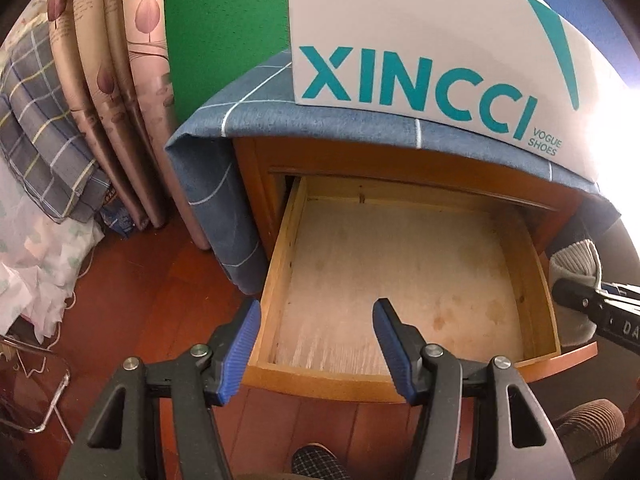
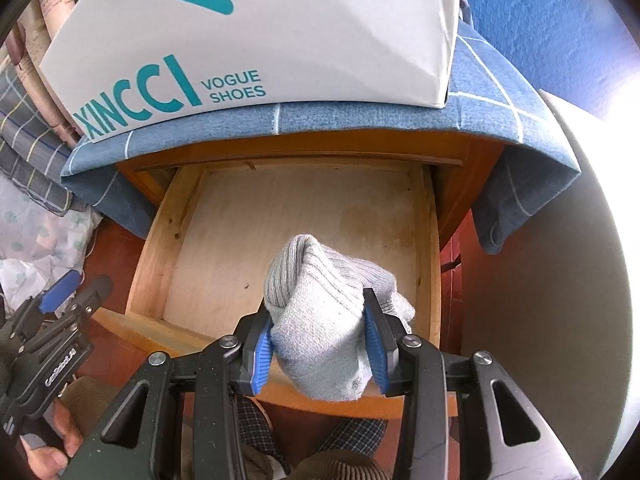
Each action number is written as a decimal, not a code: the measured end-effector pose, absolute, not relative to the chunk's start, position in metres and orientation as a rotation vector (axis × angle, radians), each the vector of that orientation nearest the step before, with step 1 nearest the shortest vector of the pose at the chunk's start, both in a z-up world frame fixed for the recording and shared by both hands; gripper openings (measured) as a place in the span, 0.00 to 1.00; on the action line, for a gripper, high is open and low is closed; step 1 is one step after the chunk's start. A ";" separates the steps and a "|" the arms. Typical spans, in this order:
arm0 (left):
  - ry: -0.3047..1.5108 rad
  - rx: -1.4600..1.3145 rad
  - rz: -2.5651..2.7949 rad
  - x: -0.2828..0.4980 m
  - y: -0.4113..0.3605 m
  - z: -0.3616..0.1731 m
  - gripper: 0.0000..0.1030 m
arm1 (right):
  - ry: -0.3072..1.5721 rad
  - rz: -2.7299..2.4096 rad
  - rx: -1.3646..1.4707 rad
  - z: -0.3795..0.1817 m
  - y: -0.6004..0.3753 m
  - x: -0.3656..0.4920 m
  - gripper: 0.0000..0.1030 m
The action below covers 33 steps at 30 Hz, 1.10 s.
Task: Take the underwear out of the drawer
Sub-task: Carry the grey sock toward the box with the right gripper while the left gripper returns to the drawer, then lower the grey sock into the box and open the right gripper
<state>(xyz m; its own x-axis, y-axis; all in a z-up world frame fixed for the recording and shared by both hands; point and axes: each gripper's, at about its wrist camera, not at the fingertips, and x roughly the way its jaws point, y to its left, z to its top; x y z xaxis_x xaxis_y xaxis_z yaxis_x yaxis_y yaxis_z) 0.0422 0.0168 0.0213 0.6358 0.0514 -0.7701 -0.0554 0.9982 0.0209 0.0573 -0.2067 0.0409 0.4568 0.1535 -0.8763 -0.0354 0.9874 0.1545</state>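
The wooden drawer (image 1: 276, 280) is pulled open; its pale bottom is bare. It also shows in the right wrist view (image 2: 154, 248). My right gripper (image 2: 320, 350) is shut on the grey ribbed underwear (image 2: 320, 312), a bunched knit bundle, and holds it above the drawer's front right part. The bundle also shows at the right edge of the left wrist view (image 1: 576, 260), with the right gripper (image 1: 588, 300) below it. My left gripper (image 1: 316, 332) is open and empty over the drawer's front left corner. It shows at the lower left of the right wrist view (image 2: 76, 284).
A white XINCCI shoe box (image 1: 420, 48) stands on the blue checked cloth (image 1: 248, 116) that covers the cabinet. Folded bedding (image 1: 48, 128) and patterned curtains (image 1: 120, 80) are at the left. The floor (image 1: 152, 300) is red-brown wood. A pale wall (image 2: 560, 260) is at the right.
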 end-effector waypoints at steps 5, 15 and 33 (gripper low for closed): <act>0.884 0.002 0.055 0.042 0.013 0.020 0.58 | 1.085 0.138 0.124 0.054 -0.207 0.047 0.36; 0.905 -0.020 0.056 0.047 0.017 0.017 0.58 | 0.988 0.196 0.095 0.126 -0.206 0.036 0.37; 0.911 -0.042 0.052 0.049 0.020 0.016 0.58 | 0.782 0.261 0.086 0.258 -0.203 0.075 0.37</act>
